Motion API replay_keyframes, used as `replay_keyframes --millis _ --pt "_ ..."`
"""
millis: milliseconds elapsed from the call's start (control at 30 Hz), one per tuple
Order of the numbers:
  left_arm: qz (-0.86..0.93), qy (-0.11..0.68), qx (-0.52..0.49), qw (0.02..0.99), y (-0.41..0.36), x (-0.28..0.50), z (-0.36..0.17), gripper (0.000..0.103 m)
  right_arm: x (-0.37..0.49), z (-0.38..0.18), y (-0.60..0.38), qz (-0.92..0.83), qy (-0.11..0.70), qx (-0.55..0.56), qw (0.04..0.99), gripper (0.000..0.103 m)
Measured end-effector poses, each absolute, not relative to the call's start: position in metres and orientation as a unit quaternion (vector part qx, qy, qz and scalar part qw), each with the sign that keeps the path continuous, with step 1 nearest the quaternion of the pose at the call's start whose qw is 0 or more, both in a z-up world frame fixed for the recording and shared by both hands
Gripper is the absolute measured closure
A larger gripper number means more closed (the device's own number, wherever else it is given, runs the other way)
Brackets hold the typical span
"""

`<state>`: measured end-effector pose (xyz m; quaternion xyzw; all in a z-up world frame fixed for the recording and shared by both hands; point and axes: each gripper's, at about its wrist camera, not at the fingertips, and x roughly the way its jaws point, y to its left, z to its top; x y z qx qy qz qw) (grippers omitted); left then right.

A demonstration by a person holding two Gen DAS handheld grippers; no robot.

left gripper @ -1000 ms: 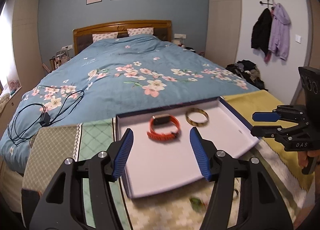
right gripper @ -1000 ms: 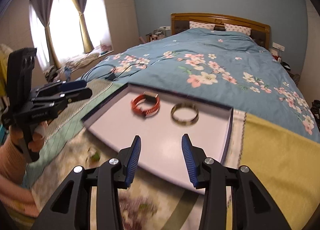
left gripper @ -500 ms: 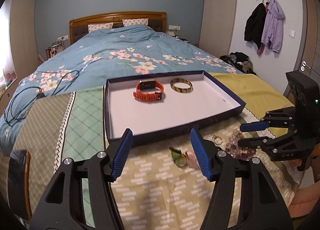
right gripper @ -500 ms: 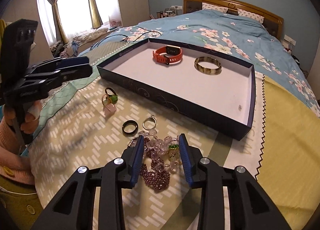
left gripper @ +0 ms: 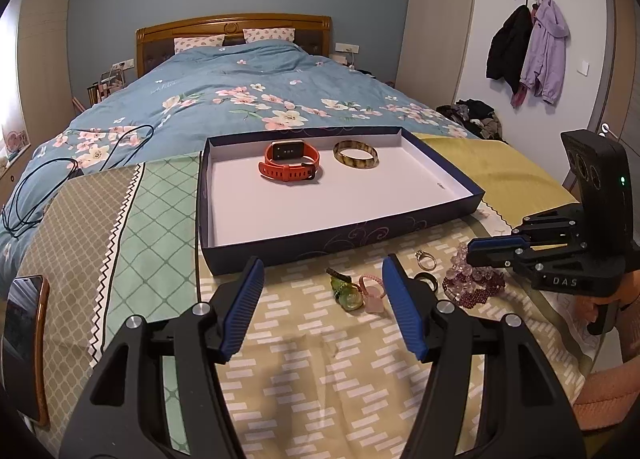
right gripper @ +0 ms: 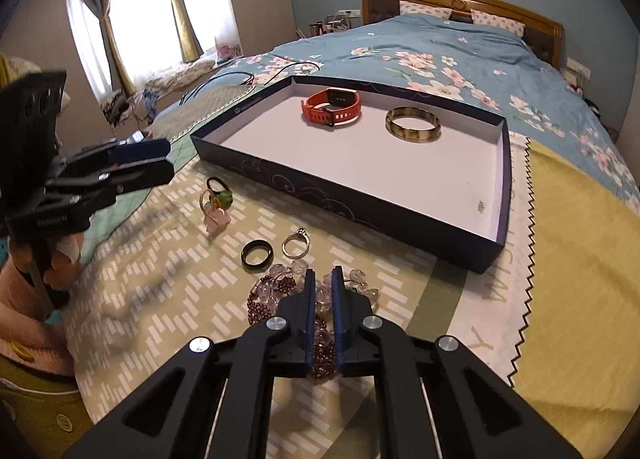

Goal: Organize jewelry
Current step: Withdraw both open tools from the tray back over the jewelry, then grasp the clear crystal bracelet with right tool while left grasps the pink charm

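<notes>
Right wrist view: right hand-held gripper [right gripper: 321,279] clamped tight on bead bracelets [right gripper: 276,291], box [right gripper: 502,195] at 12 o'clock. Left hand-held gripper [left gripper: 323,283] gaping wide over rings [left gripper: 352,291], gripping nothing.

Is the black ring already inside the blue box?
No, the black ring lies on the cloth outside the blue box, which holds only the orange watch and the bangle.

My right gripper [right gripper: 321,279] has matt black plastic arms and ribbed blue pads, pinched on glossy, glassy purple beads [right gripper: 276,295]. The box [right gripper: 400,215] looks like smooth matt cardboard, white inside. Near it lie a shiny metal ring [right gripper: 295,246] and a polished black ring [right gripper: 257,255] on woven cloth [right gripper: 160,279].
</notes>
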<state>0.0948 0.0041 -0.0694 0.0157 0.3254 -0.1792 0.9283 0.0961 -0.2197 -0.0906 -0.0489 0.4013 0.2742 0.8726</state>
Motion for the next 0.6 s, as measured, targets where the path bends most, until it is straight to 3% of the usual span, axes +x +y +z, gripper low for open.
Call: replay_keyframes --millis 600 --pt "-0.198 0.327 0.024 0.924 -0.001 0.093 -0.072 0.042 0.096 -0.028 -0.258 0.288 0.32 0.077 0.899 0.098"
